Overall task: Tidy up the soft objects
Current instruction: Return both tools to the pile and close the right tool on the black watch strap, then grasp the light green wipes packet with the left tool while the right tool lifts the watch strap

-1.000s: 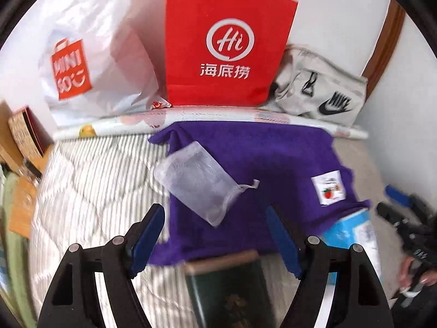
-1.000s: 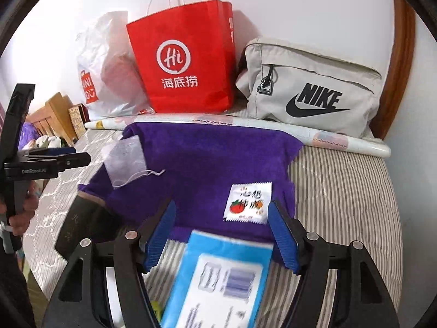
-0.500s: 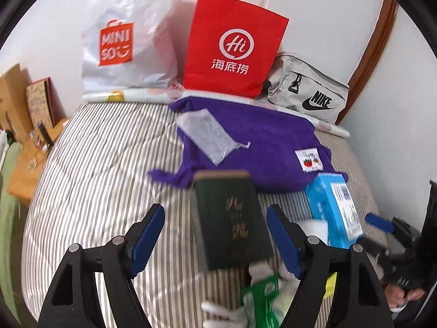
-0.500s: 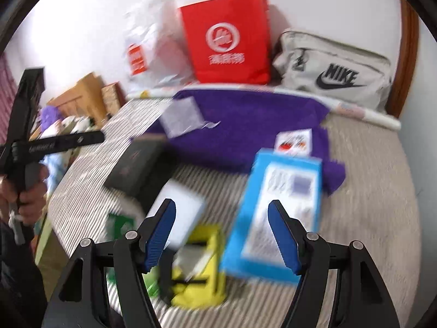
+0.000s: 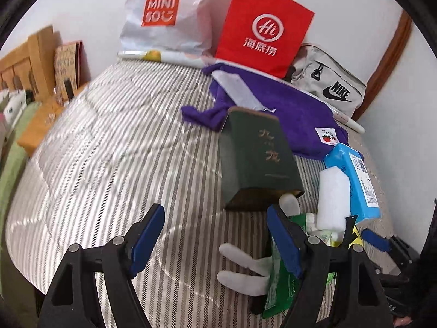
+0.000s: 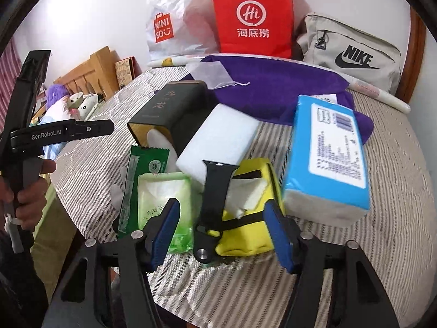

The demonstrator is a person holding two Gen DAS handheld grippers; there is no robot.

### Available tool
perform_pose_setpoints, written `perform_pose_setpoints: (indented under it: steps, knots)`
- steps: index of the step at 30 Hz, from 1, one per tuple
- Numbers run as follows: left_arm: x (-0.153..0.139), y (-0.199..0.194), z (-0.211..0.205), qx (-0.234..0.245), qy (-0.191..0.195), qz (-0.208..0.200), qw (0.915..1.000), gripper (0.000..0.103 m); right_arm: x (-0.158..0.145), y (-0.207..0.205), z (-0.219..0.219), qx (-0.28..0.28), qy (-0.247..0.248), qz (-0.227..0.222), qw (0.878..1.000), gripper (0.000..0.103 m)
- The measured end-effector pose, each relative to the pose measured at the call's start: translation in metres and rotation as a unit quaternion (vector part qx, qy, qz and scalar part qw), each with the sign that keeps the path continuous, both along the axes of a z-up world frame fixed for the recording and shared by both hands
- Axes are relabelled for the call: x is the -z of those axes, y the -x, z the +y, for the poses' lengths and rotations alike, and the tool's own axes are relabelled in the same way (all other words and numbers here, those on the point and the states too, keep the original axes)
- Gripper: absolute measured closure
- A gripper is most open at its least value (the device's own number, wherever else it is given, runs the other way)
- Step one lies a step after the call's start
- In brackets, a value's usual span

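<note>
Soft clutter heaped on striped bed [image 6: 382,259]: purple towel [image 6: 273,82] spread flat at back, blue tissue pack [image 6: 327,158], white foam block [image 6: 218,139], yellow pouch [image 6: 251,218], green wipes [image 6: 161,199]. Left gripper [image 5: 215,235] and right gripper [image 6: 224,232] both gaping wide, holding nothing.

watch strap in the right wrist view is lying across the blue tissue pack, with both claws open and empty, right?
Not quite. In the right wrist view the black watch strap lies across the white foam block and the yellow pouch, not the blue tissue pack, which sits apart to the right. Both the right claw and left claw are open and empty.
</note>
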State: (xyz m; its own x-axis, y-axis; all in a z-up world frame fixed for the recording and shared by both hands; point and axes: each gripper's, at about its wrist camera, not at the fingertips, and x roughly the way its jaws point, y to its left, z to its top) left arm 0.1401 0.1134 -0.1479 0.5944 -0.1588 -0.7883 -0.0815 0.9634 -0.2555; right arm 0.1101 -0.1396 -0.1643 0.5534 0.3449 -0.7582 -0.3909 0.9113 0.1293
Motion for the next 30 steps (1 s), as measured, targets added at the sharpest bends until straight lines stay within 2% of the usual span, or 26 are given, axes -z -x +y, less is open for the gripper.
perform_pose_setpoints:
  steps: [5,8,15,17,18,23,30]
  knots:
    - [0.003,-0.002,0.007,0.001,0.019,0.004,0.9998,0.027,0.008,0.000,0.013,0.024,0.037,-0.020,0.999,0.046]
    - [0.005,-0.007,0.007,0.009,0.021,0.012,0.9997,0.027,0.015,-0.005,0.015,0.041,0.038,-0.014,0.998,0.056]
    - [0.006,-0.016,0.008,0.041,0.014,0.029,0.9987,0.027,0.021,-0.010,0.024,0.077,0.036,-0.009,0.996,0.057]
    - [0.006,-0.016,0.008,0.049,0.014,0.030,0.9982,0.027,0.022,-0.011,0.026,0.083,0.039,-0.012,0.996,0.068]
    - [0.006,-0.016,0.008,0.055,0.013,0.031,0.9979,0.027,0.023,-0.011,0.026,0.083,0.041,-0.008,0.996,0.082]
    - [0.008,-0.013,0.001,0.075,0.002,0.033,0.9966,0.027,0.019,-0.010,0.020,0.092,0.027,0.005,0.995,0.083]
    - [0.012,-0.006,-0.015,0.097,0.006,0.032,0.9947,0.027,0.003,-0.002,0.006,0.102,0.004,-0.007,0.995,0.083]
